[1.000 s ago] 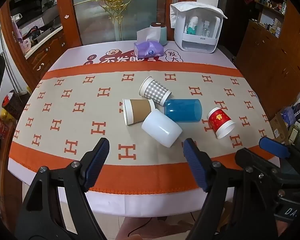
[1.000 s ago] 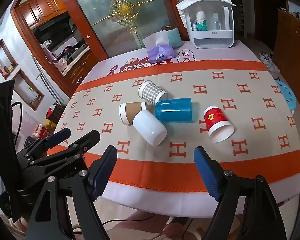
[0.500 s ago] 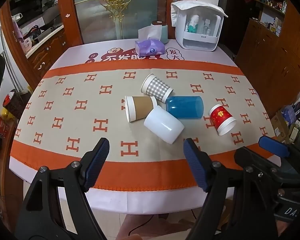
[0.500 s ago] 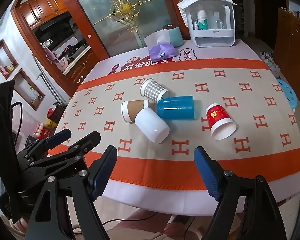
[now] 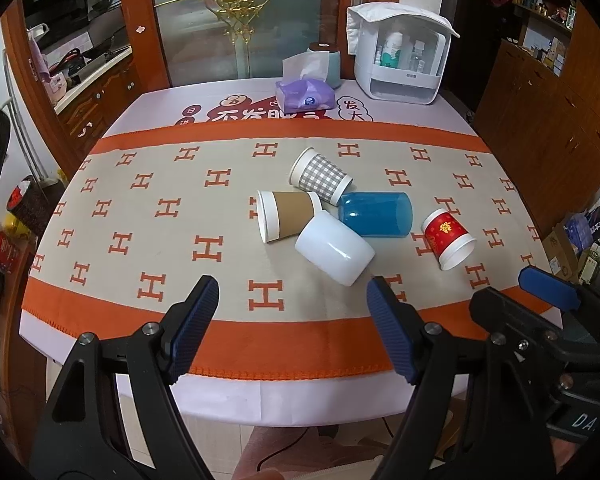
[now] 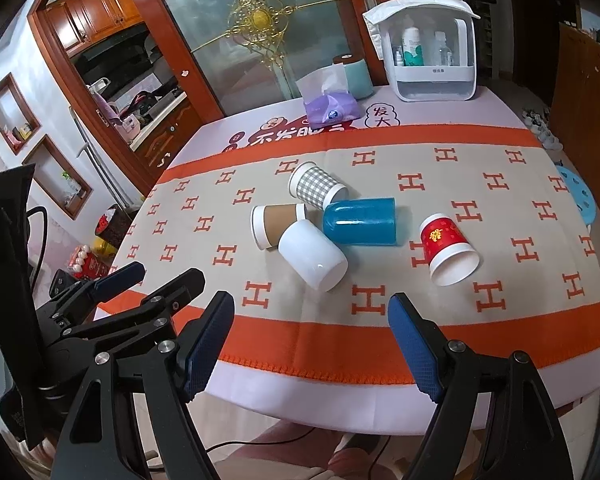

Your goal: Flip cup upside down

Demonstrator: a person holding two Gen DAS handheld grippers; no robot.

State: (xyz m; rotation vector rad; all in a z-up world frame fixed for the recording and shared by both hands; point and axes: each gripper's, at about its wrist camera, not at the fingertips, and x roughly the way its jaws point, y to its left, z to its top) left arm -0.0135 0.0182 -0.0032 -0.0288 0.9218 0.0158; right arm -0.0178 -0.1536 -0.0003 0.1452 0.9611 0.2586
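Observation:
Several cups lie on their sides in a cluster at the table's middle: a white cup [image 5: 334,254] [image 6: 313,255], a blue cup [image 5: 376,214] [image 6: 360,221], a brown-sleeved paper cup [image 5: 286,216] [image 6: 277,221], a grey checked cup [image 5: 320,176] [image 6: 317,186], and, apart to the right, a red paper cup [image 5: 448,239] [image 6: 446,249]. My left gripper [image 5: 292,332] is open and empty over the table's near edge. My right gripper [image 6: 312,348] is open and empty beside it, also short of the cups.
A tablecloth [image 5: 148,216] with orange H marks covers the table. A purple tissue pack [image 5: 305,96], a teal canister [image 5: 334,65] and a white storage box [image 5: 400,60] stand at the far edge. Wooden cabinets stand on both sides.
Both grippers have drawn slightly back and up from the table, so the cups sit a little farther off. The cups have not moved; both jaws stay open.

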